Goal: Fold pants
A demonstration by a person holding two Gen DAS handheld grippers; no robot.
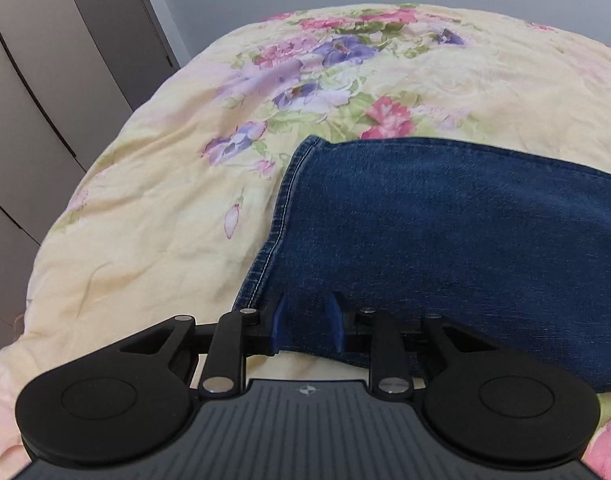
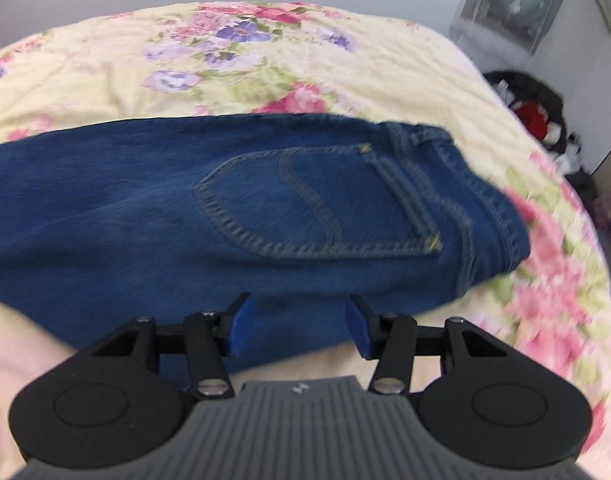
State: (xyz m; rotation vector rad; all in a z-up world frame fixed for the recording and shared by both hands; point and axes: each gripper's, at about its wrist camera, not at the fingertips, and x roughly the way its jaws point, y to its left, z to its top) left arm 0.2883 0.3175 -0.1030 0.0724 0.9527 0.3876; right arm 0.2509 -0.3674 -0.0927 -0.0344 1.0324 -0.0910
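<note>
Blue denim pants (image 1: 445,232) lie flat across a floral bedspread (image 1: 153,216). The left wrist view shows the leg hem end, its stitched cuff edge (image 1: 283,216) running toward me. My left gripper (image 1: 307,326) is open, its blue pads astride the near corner of the hem. The right wrist view shows the waist end of the pants (image 2: 265,216), with a back pocket (image 2: 317,204) and the waistband at the right. My right gripper (image 2: 299,328) is open wide, its pads over the near edge of the denim below the pocket, holding nothing.
Grey wardrobe doors (image 1: 37,92) stand beyond the left edge of the bed. A dark bag of clutter (image 2: 541,116) lies on the floor past the bed's right edge. The bedspread (image 2: 265,68) stretches to the wall behind the pants.
</note>
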